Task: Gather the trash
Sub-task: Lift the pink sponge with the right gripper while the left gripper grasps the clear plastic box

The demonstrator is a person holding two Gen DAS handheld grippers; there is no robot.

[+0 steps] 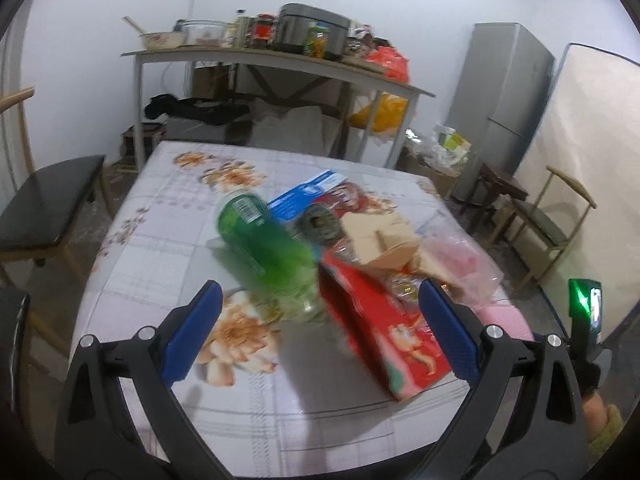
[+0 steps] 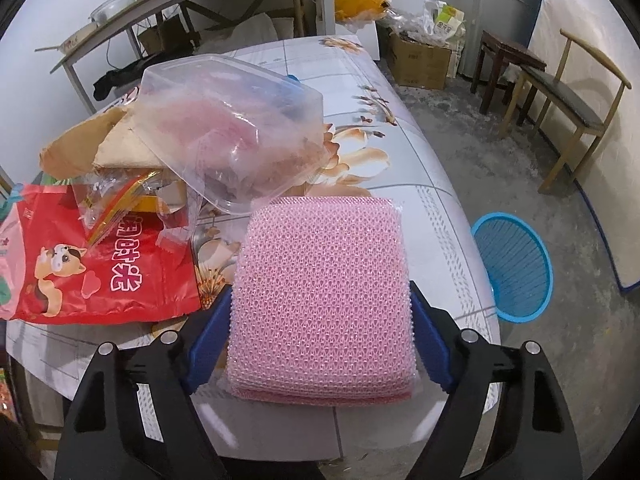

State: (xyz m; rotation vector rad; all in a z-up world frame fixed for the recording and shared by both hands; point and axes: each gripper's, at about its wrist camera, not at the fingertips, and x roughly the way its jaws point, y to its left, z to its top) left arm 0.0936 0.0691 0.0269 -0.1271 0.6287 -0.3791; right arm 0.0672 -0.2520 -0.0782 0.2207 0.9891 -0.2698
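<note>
Right jaws: the right gripper [image 2: 322,334] has its blue pads [image 2: 208,344] touching both side edges of the pink mesh scrub pad [image 2: 322,300], so it looks like it is holding the pad.
Left jaws: the left gripper [image 1: 320,336] is wide open with nothing between its blue pads; it hangs over the trash pile.
Where the pad is: it lies flat on the flowered tablecloth [image 2: 420,160], near the table edge, just in front of the clear plastic box [image 2: 232,128].
How the pad will handle: I think it is light and squishy. It will bend if it is squeezed hard, so a soft hold on the two side edges seems best. It will not break.
How the pad looks: pink, square, bumpy net all over, a bit shiny, like a stack of thin layers.
Other trash: a red snack bag [image 2: 100,264] with a cartoon animal, torn brown cardboard [image 2: 100,144], and a green bottle [image 1: 264,248] lying on its side, blurry in the left view.
How those will handle: the bag is floppy and crinkly; the bottle is round and may roll or slip.
Where trash can go: a blue basket [image 2: 514,268] sits on the floor beside the table; I guess that is the bin.
</note>
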